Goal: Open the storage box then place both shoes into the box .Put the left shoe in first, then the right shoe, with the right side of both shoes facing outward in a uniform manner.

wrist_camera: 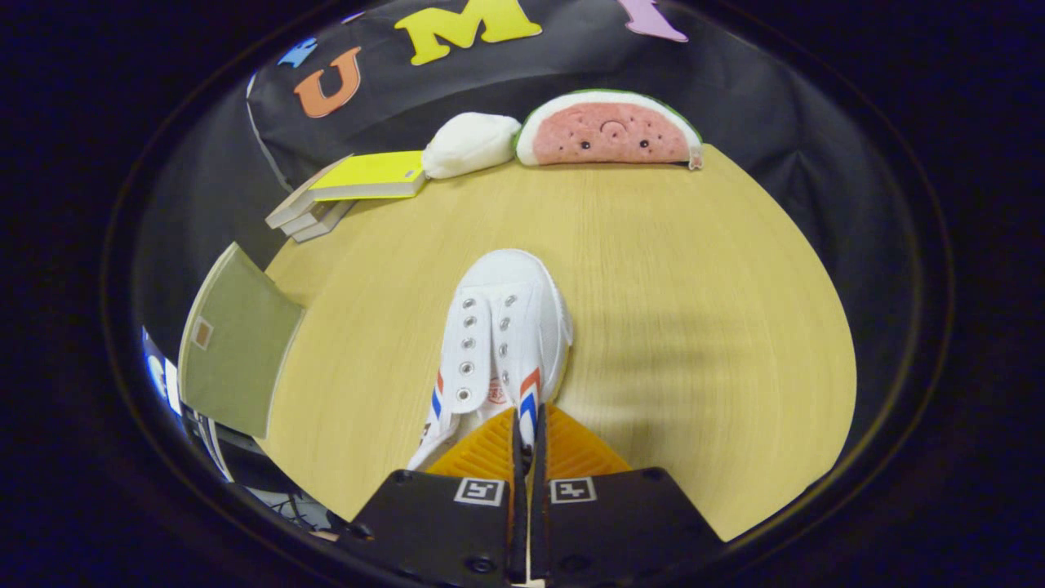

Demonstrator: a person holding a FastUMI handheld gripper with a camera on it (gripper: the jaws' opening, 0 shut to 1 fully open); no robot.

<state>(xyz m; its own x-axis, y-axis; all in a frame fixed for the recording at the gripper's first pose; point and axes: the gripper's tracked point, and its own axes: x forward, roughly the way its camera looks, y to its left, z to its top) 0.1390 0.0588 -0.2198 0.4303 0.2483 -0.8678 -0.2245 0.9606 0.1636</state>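
One white shoe [502, 343] lies on one wooden table [694, 327]. Three books [343, 192] sit stacked at its far edge, beside one white plush [469, 143] and one watermelon plush [608, 129]. One olive panel [233, 343] stands off the table's side. One gripper [526, 437], two orange fingers [482, 453] pressed on the shoe's side.

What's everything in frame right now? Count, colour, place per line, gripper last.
shoe: 1, white canvas with red and blue stripes, on the table just ahead of the fingers, toe pointing away; its right side wall sits between the fingers.
table: 1, light wood, under everything.
watermelon plush: 1, pink with white and green rind, far edge of the table.
white plush: 1, white, beside the watermelon plush, touching the book stack.
books: stack of about 3, top one yellow, far left of the table.
olive panel: 1, olive green, at the table's left edge; cannot tell what it is.
gripper: 1, orange ribbed fingers on black body, shut on the shoe's side wall.
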